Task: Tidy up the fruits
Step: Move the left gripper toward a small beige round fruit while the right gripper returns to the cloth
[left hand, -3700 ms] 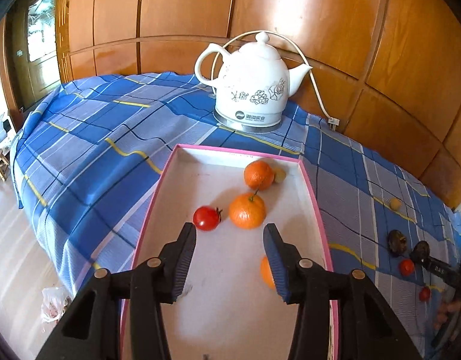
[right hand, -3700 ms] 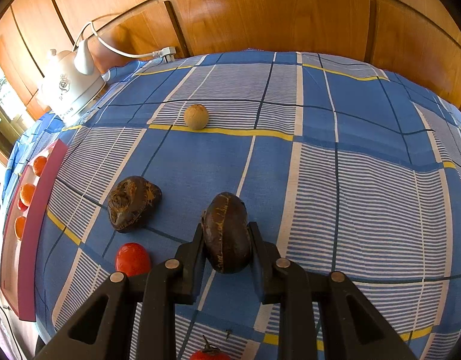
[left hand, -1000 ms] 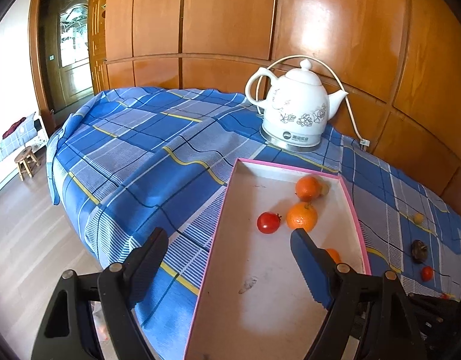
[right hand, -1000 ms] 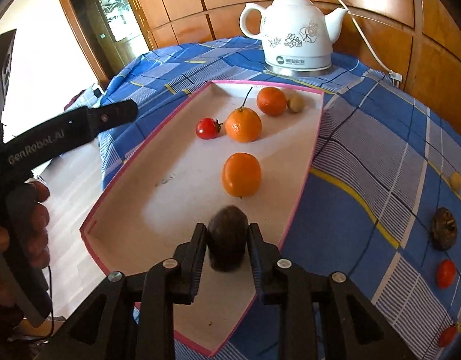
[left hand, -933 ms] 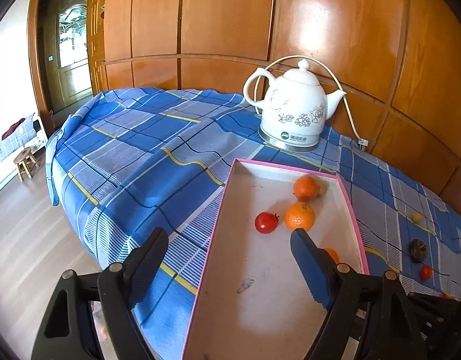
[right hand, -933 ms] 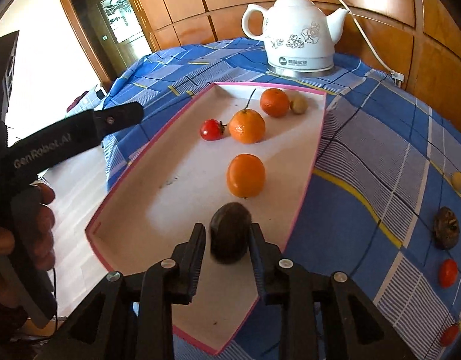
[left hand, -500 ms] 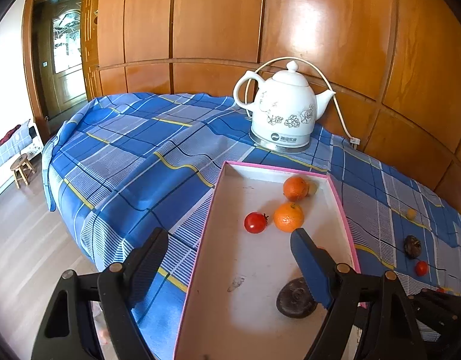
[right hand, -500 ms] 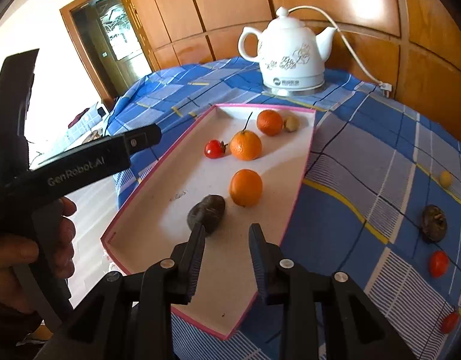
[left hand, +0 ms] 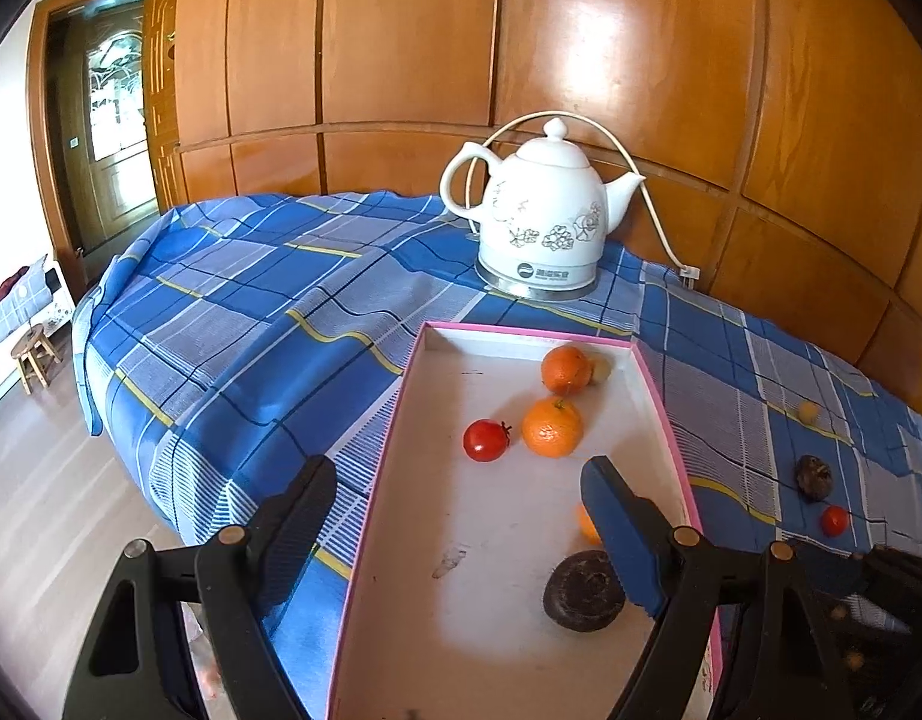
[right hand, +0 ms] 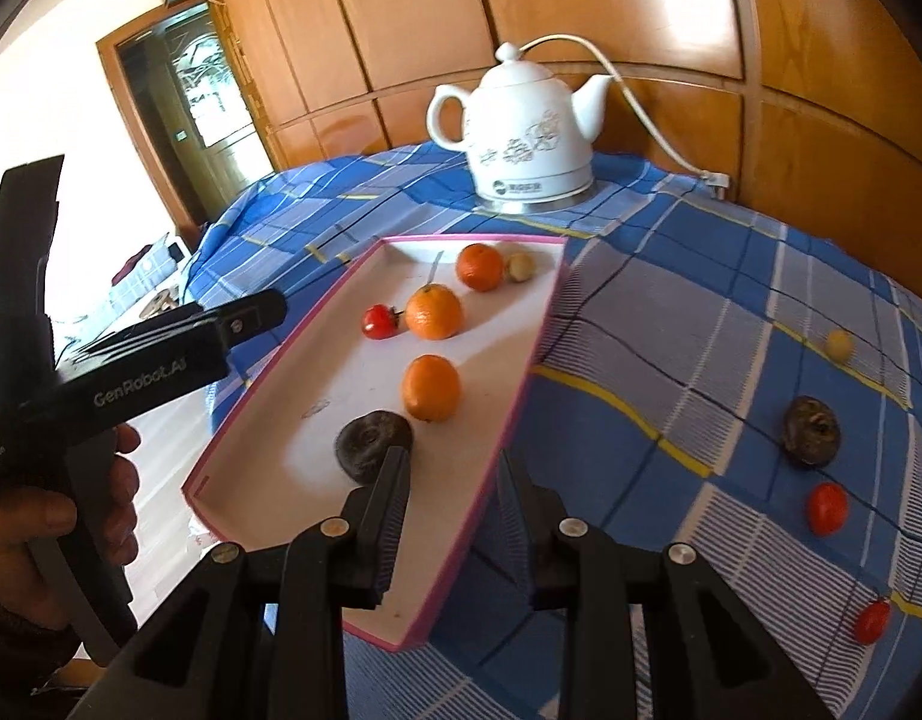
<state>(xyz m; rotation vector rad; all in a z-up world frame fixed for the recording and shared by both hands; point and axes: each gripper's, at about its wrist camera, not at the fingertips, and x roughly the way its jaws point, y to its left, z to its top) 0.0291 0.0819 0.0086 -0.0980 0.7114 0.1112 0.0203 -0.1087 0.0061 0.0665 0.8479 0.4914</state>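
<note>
A white tray with a pink rim point(left hand: 401, 420) point(right hand: 520, 378) lies on the blue checked cloth. Inside it are three oranges point(right hand: 432, 387), a red tomato point(right hand: 380, 321), a small tan fruit point(right hand: 520, 267) and a dark wrinkled fruit point(right hand: 372, 444) point(left hand: 583, 591). My right gripper point(right hand: 452, 457) hovers just behind the dark fruit, jaws apart and empty. My left gripper point(left hand: 455, 468) stands wide open above the tray's near left part, holding nothing. Its right finger hides part of one orange point(left hand: 585, 525).
On the cloth right of the tray lie another dark fruit point(right hand: 811, 432), two red tomatoes point(right hand: 826, 507), and a small yellow fruit point(right hand: 838, 345). A white kettle point(left hand: 544, 228) with a cord stands behind the tray. A hand point(right hand: 41, 516) holds the left gripper's handle.
My right gripper let go of the dark fruit, which now lies in the tray, and drew back and up. The left gripper stayed about where it was, open.
</note>
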